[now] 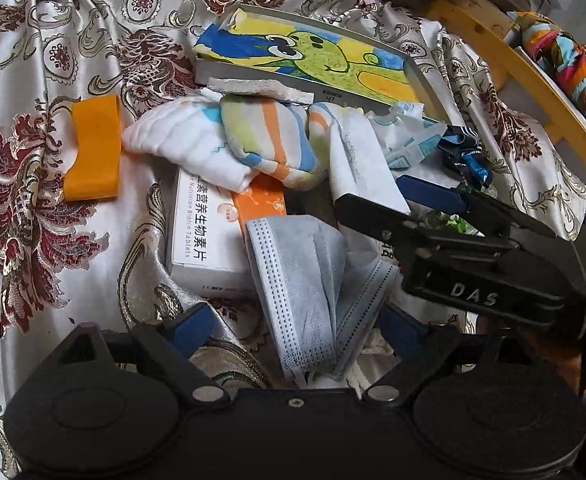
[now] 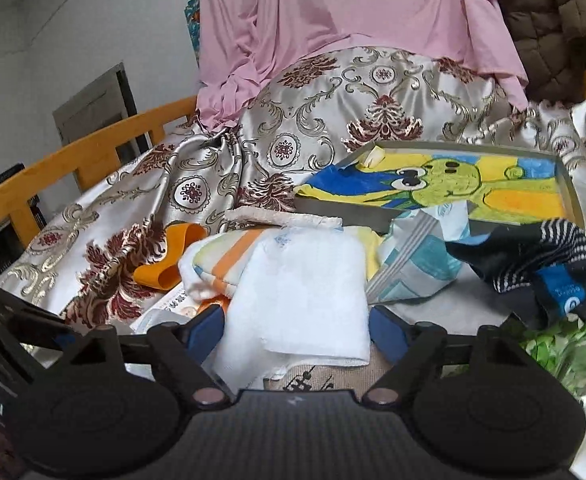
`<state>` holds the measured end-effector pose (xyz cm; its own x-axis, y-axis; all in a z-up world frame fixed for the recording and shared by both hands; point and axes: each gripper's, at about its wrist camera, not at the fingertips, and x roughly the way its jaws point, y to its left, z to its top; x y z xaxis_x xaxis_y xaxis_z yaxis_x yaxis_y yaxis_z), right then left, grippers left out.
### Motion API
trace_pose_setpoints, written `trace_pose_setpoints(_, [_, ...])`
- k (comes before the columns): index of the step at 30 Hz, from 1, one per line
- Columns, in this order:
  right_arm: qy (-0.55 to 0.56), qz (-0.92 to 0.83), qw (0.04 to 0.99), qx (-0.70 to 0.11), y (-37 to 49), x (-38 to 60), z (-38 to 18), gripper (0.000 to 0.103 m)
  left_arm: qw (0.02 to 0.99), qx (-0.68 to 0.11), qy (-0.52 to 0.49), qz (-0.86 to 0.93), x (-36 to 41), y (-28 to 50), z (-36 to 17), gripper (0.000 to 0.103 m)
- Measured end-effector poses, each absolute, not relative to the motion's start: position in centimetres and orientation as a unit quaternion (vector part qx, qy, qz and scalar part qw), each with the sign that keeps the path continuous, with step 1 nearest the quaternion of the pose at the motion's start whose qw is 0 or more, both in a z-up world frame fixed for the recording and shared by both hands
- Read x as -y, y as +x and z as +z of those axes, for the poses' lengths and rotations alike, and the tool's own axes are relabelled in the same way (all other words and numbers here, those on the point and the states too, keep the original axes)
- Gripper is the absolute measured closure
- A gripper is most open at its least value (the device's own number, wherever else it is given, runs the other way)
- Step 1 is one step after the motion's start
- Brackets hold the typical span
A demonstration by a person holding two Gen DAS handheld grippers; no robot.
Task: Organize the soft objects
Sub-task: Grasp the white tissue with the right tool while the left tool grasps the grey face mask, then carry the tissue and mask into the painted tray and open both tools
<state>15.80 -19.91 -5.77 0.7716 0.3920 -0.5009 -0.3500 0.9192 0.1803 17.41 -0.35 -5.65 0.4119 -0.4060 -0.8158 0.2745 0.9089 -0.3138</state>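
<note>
While the left tool [image 1: 293,332] sits open around a crumpled blue face mask [image 1: 309,288], the right tool [image 2: 298,330] is open too, straddling a white folded cloth [image 2: 305,292]. Just beyond both lie a striped sock [image 1: 269,140] and, to the left, an orange band [image 1: 93,148] on the patterned bedspread [image 1: 33,80].
</note>
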Motion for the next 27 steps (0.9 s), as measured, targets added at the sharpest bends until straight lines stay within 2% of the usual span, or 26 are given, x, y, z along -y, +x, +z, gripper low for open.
trace_pose_setpoints(2, [0.031, 0.194, 0.942, -0.271, 15.9, 19.6, -5.8, 0.027, 0.837, -0.502, -0.073, -0.205, 0.2, 17.6, -5.8, 0.024])
trace_pose_setpoints(3, [0.027, 0.192, 0.943, -0.272, 15.9, 19.5, -5.9, 0.034, 0.836, -0.503, -0.077, -0.207, 0.2, 17.8, -5.8, 0.028])
trace_pose_setpoints(4, [0.022, 0.189, 0.943, -0.274, 16.0, 19.3, -6.0, 0.042, 0.832, -0.505, -0.084, -0.212, 0.2, 17.9, -6.0, 0.038])
trace_pose_setpoints(5, [0.017, 0.185, 0.942, -0.278, 16.1, 19.2, -6.1, 0.045, 0.828, -0.510, -0.090, -0.217, 0.2, 18.0, -6.2, 0.052])
trace_pose_setpoints(8, [0.006, 0.175, 0.944, -0.280, 16.0, 19.0, -6.2, 0.062, 0.816, -0.523, -0.100, -0.225, 0.2, 18.2, -6.7, 0.073])
trace_pose_setpoints(9, [0.005, 0.171, 0.946, -0.277, 15.9, 19.0, -6.1, 0.071, 0.816, -0.522, -0.100, -0.227, 0.2, 18.1, -6.7, 0.075])
trace_pose_setpoints(11, [0.012, 0.167, 0.949, -0.268, 15.6, 19.3, -5.6, 0.078, 0.820, -0.514, -0.100, -0.231, 0.3, 17.9, -6.5, 0.082])
trace_pose_setpoints(13, [0.014, 0.160, 0.952, -0.259, 15.3, 19.6, -5.2, 0.084, 0.823, -0.503, -0.111, -0.241, 0.1, 17.7, -6.1, 0.084])
trace_pose_setpoints(19, [0.033, 0.152, 0.964, -0.213, 14.2, 21.1, -3.2, 0.089, 0.844, -0.445, -0.132, -0.268, -0.6, 16.8, -3.8, 0.088])
trace_pose_setpoints(27, [0.061, 0.128, 0.978, -0.150, 13.4, 23.6, 0.2, 0.090, 0.896, -0.320, -0.145, -0.270, -1.2, 16.2, -0.2, 0.089])
